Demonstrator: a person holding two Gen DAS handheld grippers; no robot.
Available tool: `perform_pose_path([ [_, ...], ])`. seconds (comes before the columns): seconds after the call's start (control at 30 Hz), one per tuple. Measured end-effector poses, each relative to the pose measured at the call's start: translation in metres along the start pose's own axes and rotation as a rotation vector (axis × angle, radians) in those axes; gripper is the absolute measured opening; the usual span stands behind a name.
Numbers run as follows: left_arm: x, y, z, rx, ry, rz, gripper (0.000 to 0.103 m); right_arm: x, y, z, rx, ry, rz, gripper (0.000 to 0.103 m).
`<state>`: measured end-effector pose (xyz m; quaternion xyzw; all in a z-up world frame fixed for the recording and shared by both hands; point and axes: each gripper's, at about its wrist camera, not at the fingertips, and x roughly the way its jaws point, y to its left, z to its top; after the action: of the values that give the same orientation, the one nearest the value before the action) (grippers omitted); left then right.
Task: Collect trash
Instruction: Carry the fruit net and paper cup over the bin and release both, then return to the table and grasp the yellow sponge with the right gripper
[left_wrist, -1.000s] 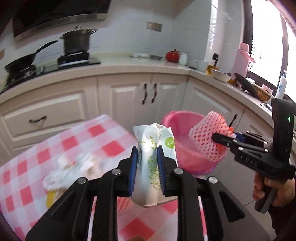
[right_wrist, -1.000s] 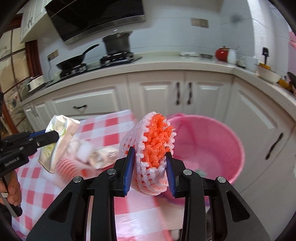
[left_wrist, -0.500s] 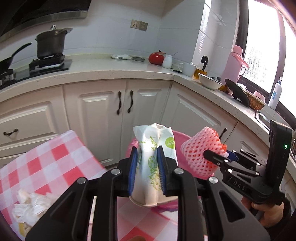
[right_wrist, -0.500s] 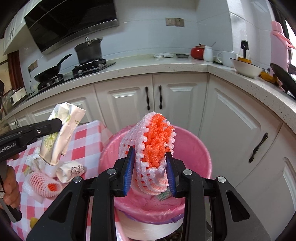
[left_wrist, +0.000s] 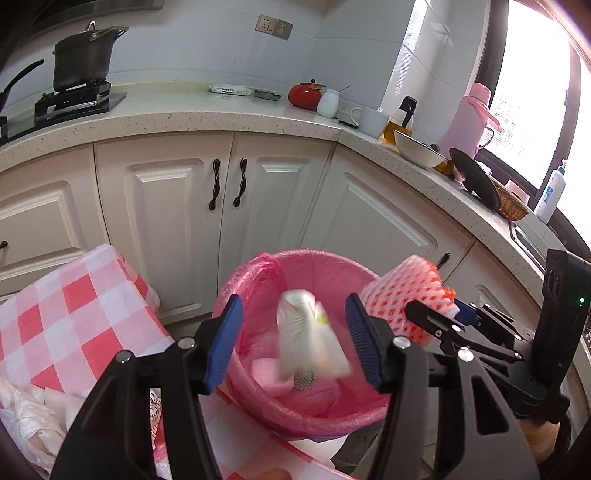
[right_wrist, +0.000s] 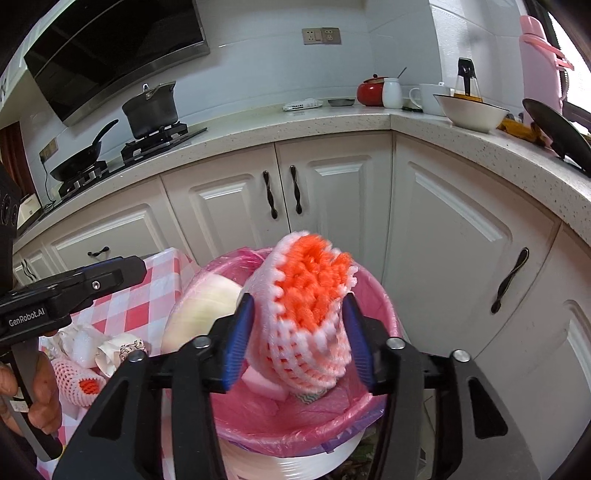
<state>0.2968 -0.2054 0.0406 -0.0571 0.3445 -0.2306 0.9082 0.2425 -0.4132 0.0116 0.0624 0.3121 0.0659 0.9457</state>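
My left gripper (left_wrist: 293, 301) hangs over the pink bag-lined bin (left_wrist: 258, 273), its jaws opening. The white wrapper with green print (left_wrist: 310, 343) is blurred and dropping free between the blue pads, touching neither. In the right wrist view it shows as a pale blur (right_wrist: 207, 306) at the bin's left side, below the left gripper (right_wrist: 125, 273). My right gripper (right_wrist: 298, 301) is also over the bin (right_wrist: 376, 295), jaws opening. The pink-and-orange foam fruit net (right_wrist: 310, 306) sits blurred between its pads, loosened. From the left wrist view the net (left_wrist: 402, 291) and right gripper (left_wrist: 434, 308) are at the bin's right rim.
The red-and-white checked table (left_wrist: 74, 302) lies left of the bin with crumpled white trash (left_wrist: 29, 417), another foam net (right_wrist: 77, 376) and torn paper cups (right_wrist: 118, 347). White cabinets (right_wrist: 332, 192) stand close behind the bin. A person's hand (right_wrist: 40, 402) holds the left gripper's handle.
Both grippers swung from over the table to above the bin. Both jaws have spread apart; the wrapper has slipped out of the left pads and falls, and the net is loosened.
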Motion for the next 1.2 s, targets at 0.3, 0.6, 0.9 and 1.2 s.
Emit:
perform_pose_path([
  [0.3,-0.023,0.018,-0.015,-0.030,-0.013,0.026,0.056,-0.006,0.001,-0.007,0.013,-0.001,0.007,0.055],
  [0.6,-0.074,0.039,-0.040,-0.052,-0.055,0.095,0.059,-0.028,0.021,-0.025,-0.002,-0.009,0.036,0.058],
  [0.9,-0.134,0.069,-0.078,-0.081,-0.083,0.188,0.061,-0.044,0.054,-0.051,-0.031,0.014,0.098,0.063],
  [1.2,-0.189,0.106,-0.122,-0.145,-0.096,0.273,0.061,-0.063,0.099,-0.074,-0.077,0.042,0.162,0.068],
])
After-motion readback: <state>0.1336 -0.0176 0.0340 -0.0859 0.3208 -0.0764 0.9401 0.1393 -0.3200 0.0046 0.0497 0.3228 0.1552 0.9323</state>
